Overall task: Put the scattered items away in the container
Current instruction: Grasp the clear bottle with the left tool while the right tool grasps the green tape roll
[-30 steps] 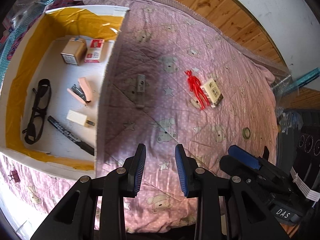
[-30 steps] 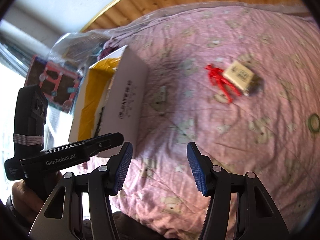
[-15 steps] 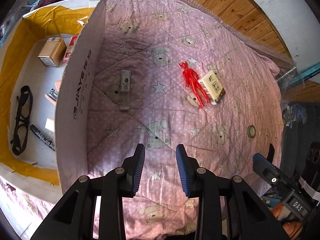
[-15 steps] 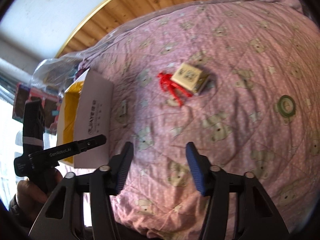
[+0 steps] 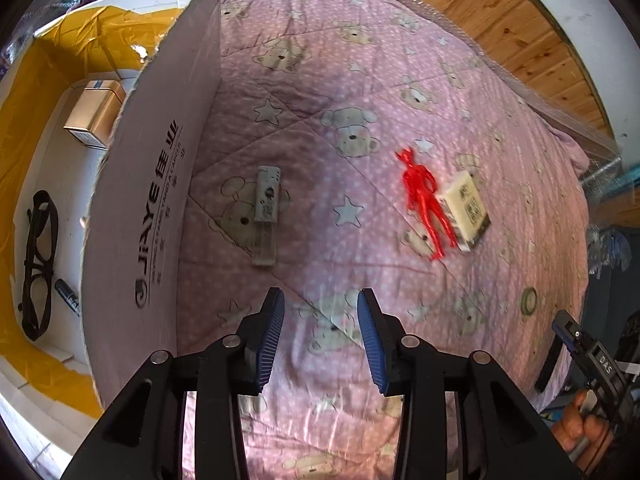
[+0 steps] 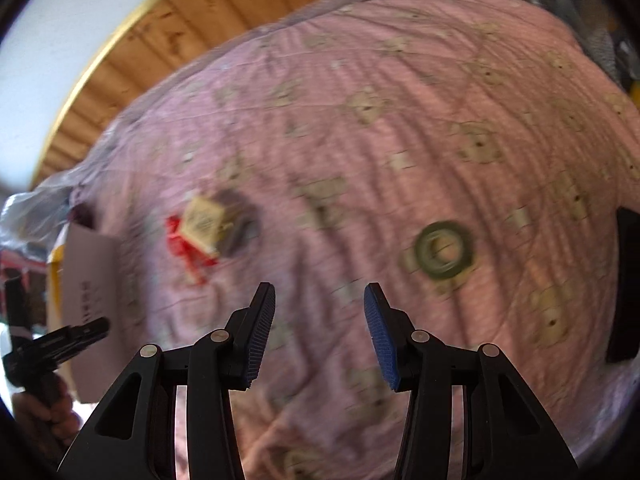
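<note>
Both claws (image 5: 320, 334) (image 6: 319, 330) agape, empty.

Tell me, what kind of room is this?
Probably a bedroom. A pink quilt with bears and stars covers a soft surface like a bed, wooden boards run beside it, and a cardboard box sits on top holding tidied things.

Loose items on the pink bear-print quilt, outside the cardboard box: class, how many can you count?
4: a clear grey lighter nearest the box wall, a red plastic figure touching a cream card packet, and a green tape ring far right. Folds may hide more.
</note>
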The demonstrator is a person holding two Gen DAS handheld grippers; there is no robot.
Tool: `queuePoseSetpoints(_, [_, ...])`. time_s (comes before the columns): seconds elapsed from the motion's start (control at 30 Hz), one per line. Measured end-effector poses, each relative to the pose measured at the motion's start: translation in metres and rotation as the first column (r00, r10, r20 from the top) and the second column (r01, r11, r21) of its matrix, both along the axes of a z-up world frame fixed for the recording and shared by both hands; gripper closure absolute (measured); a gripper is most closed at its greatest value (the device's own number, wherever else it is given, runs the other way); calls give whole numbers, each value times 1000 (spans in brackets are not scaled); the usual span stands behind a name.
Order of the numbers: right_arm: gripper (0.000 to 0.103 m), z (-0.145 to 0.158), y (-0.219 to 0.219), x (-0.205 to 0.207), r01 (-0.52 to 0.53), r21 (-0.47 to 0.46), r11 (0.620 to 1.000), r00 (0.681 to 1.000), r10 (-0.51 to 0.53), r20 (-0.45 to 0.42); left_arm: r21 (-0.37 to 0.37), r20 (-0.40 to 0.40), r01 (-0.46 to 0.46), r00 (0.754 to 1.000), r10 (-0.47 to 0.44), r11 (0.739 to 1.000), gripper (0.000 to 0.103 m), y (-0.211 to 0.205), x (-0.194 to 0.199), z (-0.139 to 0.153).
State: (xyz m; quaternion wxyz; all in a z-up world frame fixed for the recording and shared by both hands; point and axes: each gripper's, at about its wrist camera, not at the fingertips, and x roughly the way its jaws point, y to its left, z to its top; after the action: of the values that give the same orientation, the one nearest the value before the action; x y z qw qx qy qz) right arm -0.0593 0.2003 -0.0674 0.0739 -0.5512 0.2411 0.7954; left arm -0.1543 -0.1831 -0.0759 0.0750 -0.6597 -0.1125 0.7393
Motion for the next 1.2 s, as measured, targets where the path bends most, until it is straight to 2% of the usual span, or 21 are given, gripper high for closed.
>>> queuePoseSetpoints(0.1, [56,-12,18,-6,6,20,1000,1000,-7,30,-13,4,0,1000,0,1000,63,3,-8,-5])
queuePoseSetpoints(0.2, [64,-25,26,-13,-10,39,999,998,8,61,-24,5,10,1000,-9,1000,63,9,-16,-9])
queuePoseSetpoints(0.33, [64,-43,38,-23,-25,70,997,994,18,104,-34,26,-10,1000,11,999,63,10,-29,-22])
queuePoseSetpoints(0.53, [65,-77,49,-31,-25,62,998,982,13,188,-65,59,-47,997,51,997,63,2,-48,-46])
queuePoseSetpoints(0.73, [67,-81,55,-35,-29,61,998,984,18,177,-88,93,-81,992,89,993,63,-10,-63,-74])
queuePoseSetpoints(0.83, [79,-82,58,-34,-41,77,996,983,26,183,-98,64,-64,995,70,993,55,-3,-66,-74])
queuePoseSetpoints(0.9, [84,-82,62,-32,-32,63,997,984,20,176,-121,45,-44,998,50,992,55,2,-66,-73])
queuePoseSetpoints(0.93, [85,-82,65,-30,-25,53,998,985,16,172,-146,35,-26,999,31,989,58,4,-65,-72])
queuePoseSetpoints(1.0, [85,-82,66,-29,-24,51,998,986,16,168,-176,17,-3,1000,6,984,79,4,-63,-70])
queuePoseSetpoints(1.03, [85,-82,66,-29,-27,55,998,986,17,168,-170,13,-2,1000,4,985,83,2,-62,-69])
queuePoseSetpoints(1.2, [86,-83,63,-29,-21,64,998,987,11,160,-154,7,8,1000,-7,988,83,0,-58,-64])
